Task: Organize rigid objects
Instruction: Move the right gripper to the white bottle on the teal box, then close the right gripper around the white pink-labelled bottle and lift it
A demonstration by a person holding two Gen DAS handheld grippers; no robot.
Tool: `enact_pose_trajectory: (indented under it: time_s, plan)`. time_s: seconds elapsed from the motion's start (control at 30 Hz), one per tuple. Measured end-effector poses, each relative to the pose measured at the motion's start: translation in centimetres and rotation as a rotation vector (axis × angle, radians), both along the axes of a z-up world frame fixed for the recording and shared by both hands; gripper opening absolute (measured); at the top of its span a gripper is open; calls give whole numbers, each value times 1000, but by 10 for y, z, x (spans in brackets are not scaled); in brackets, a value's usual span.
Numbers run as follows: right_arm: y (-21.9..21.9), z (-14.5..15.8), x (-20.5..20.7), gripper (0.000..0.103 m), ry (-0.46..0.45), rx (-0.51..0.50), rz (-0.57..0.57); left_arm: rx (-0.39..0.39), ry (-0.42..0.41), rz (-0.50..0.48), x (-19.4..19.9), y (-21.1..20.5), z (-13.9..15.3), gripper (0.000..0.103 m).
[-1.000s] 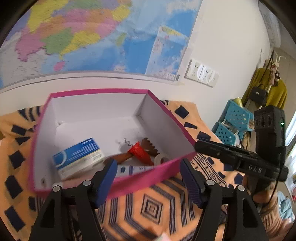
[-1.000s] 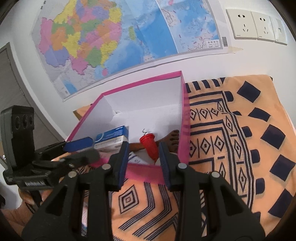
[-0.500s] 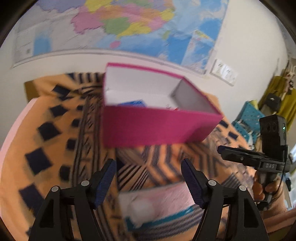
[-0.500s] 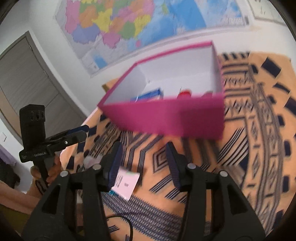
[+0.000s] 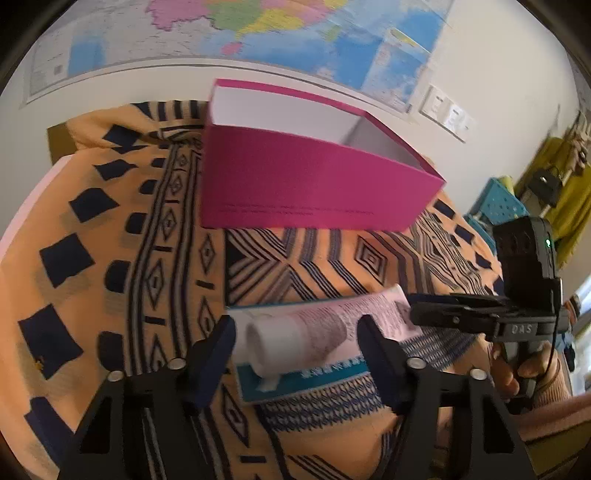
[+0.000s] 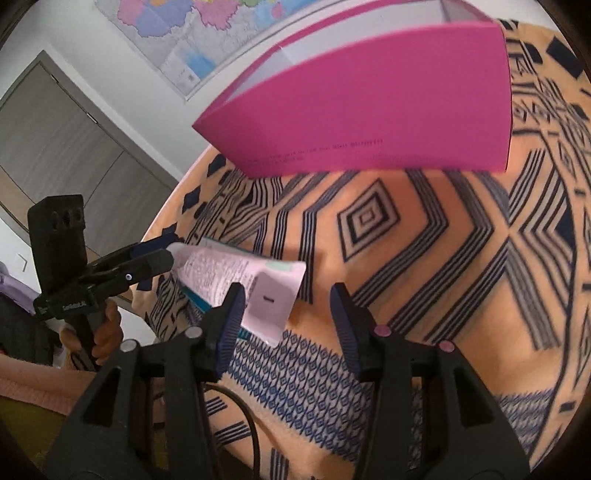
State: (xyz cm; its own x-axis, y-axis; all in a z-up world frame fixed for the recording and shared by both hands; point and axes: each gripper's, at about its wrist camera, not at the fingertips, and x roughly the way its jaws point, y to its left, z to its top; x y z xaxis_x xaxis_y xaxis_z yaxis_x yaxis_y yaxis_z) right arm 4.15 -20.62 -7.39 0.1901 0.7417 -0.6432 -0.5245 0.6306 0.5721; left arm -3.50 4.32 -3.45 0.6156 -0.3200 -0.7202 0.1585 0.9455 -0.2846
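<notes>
A: Open-topped magenta cardboard box (image 5: 314,184), matte walls, white inside, stands upright on the orange cloth with dark blue geometric print (image 5: 110,258). Contents hidden from both views.

B: Nearer the cameras, a flat pink-and-teal printed carton (image 5: 332,354) lies on the cloth, well apart from the box. A white cylindrical tube picture shows on its top face.

A: Left gripper (image 5: 295,354), black frame, ribbed blue pads: jaws closing, carton between them. Pads not pressing on it, as far as I can see.

B: Right gripper (image 6: 286,314): jaws partly apart, nothing held. Left finger (image 6: 229,314) overlaps the carton's pale end flap; whether it touches, cannot tell.

A: Room: white wall, glossy coloured wall map (image 5: 258,33), white socket plates (image 5: 447,118). Grey panelled door (image 6: 66,140) in the right view, teal perforated crates (image 5: 498,203) in the left.
</notes>
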Motion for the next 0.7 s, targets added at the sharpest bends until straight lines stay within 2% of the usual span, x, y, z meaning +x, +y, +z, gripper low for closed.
enact_pose_trajectory:
  time_s: [0.07, 0.3, 0.53, 0.7]
  plan:
    - [1, -1, -1, 50, 4, 6, -1, 6, 12, -7, -1, -3, -2, 60]
    - [1, -1, -2, 32, 0, 12, 2, -5, 24, 2, -5, -2, -4, 54]
    - [4, 0, 0, 31, -12, 1, -14, 28, 26, -3, 4, -13, -4, 54]
    - [-6, 5, 7, 31, -30, -4, -55, 17, 28, -27, 19, -22, -2, 54]
